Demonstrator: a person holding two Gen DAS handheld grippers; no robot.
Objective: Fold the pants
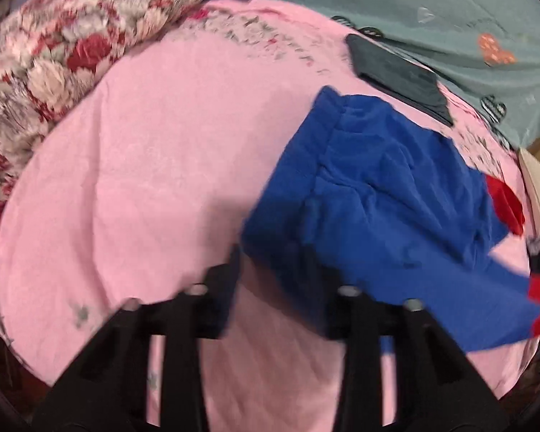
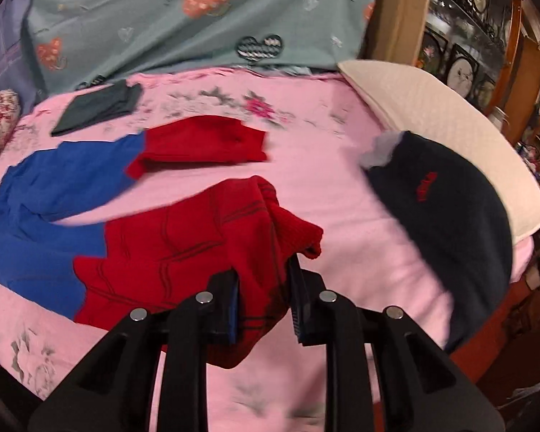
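Red leg end: pinched in the right gripper (image 2: 264, 298) jaws.
Blue waist of the pants (image 1: 370, 194): touches the right-hand jaw of the left gripper (image 1: 273, 288); jaws spread, no grip.
Long axis: runs from one gripper to the other.

The pants (image 2: 100, 237) sprawl across the left and centre of the right wrist view, blue on top, red with thin dark stripes on the lower legs. One red leg end lies flat in the upper middle; the other is bunched and lifted at centre, its ribbed cuff flopping over to the right. In the left wrist view the pants (image 1: 370, 194) fill the right half, the blue waist end rumpled and creased, its near corner down at lower centre, red leg ends peeking at the right edge.
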